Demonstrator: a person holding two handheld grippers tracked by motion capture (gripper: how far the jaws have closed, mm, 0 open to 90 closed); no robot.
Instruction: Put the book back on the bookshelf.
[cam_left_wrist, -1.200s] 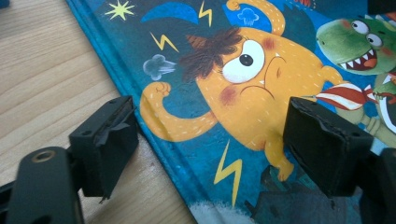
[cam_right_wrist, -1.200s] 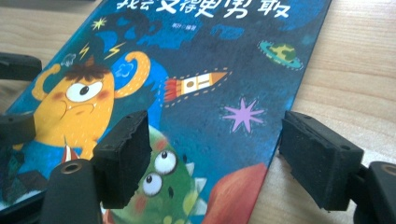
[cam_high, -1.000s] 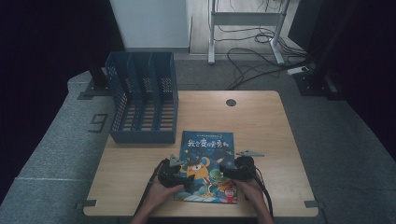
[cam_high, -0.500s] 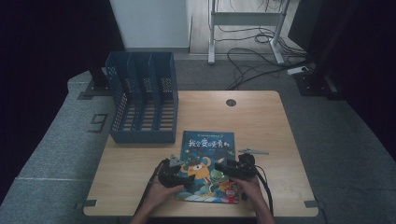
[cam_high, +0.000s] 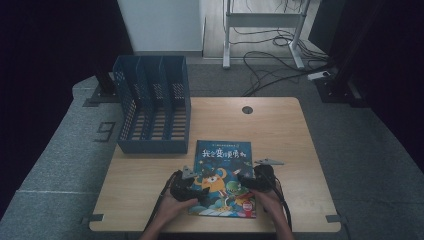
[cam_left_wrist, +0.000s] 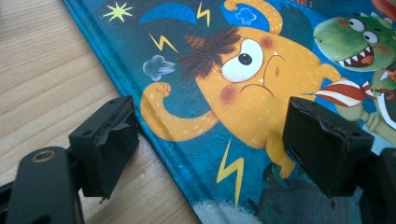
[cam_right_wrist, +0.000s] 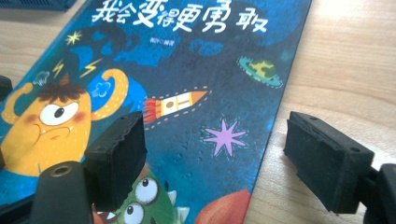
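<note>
A blue picture book (cam_high: 223, 176) with an orange monster on its cover lies flat near the table's front edge. My left gripper (cam_high: 192, 186) stands open over the book's left edge (cam_left_wrist: 154, 135), one jaw above the wood and the other above the cover. My right gripper (cam_high: 250, 180) is open astride the book's right edge (cam_right_wrist: 273, 126), its left jaw over the cover and its right jaw over the table. Nothing is held between either pair of jaws.
A dark blue slotted file rack (cam_high: 154, 110) stands at the table's back left. The light wooden table (cam_high: 280, 130) has a round cable hole (cam_high: 247, 110) near its far edge. Cables and a desk frame (cam_high: 265, 30) lie on the floor beyond.
Both grippers have edged slightly inward over the book's side edges. The book has not moved.
</note>
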